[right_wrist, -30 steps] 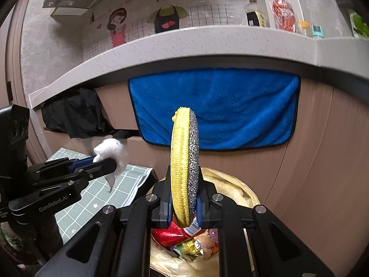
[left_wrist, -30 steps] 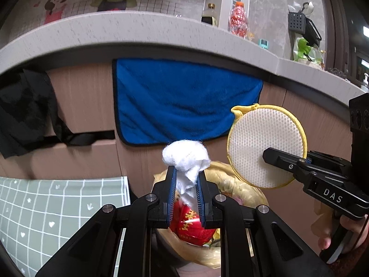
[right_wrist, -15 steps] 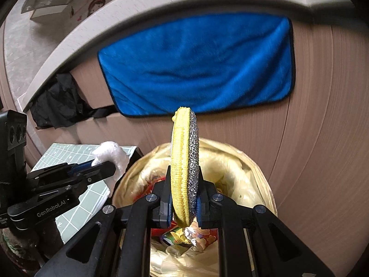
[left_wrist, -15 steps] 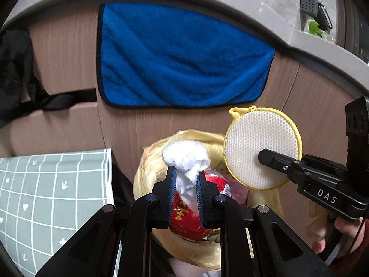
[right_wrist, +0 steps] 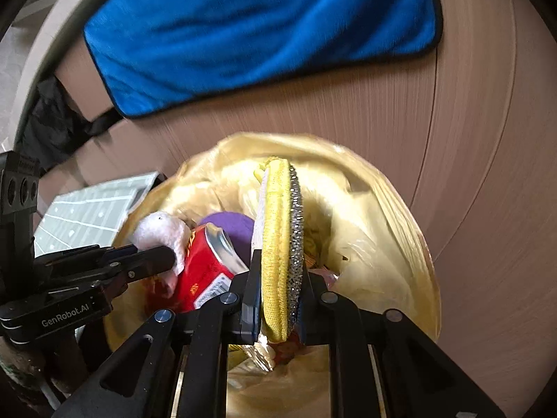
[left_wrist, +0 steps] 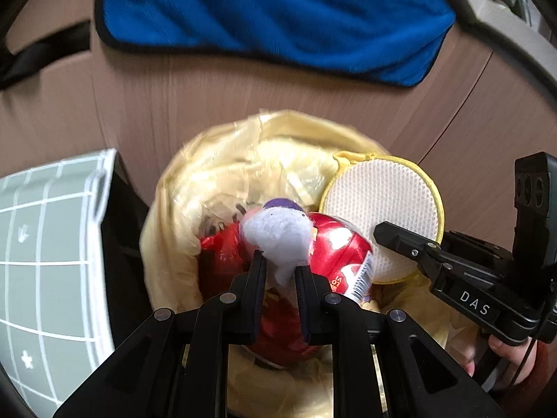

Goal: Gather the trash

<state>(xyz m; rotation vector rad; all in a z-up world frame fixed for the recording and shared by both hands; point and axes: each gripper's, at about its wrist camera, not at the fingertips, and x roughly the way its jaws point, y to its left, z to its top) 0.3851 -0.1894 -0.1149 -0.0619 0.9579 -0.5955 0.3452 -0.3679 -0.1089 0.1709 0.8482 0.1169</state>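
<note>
**Two soft scraps poised over the bin**

On the left, the left hand-held gripper (left_wrist: 278, 271) is clamped on a wad of white tissue (left_wrist: 278, 235) — a light, limp, crushable thing that bulges above the pads and is pinched at its lower tail. It should fall freely once released, though fluffy fibres may cling to the pads. It hangs over the yellow-lined trash bin (left_wrist: 181, 188), just above a crumpled red can (left_wrist: 334, 247) already inside; something purple lies behind it, too blurred to name.

To the right, the right hand-held gripper (right_wrist: 276, 292) is closed across the thickness of a round scrubbing pad (right_wrist: 278, 240), held on edge — yellow cloth on one face, glittery scouring mesh on the other. It looks springy, light and fairly grippy, so a pinch near the lower rim holds it well. It too sits over the bin's mouth.
</note>
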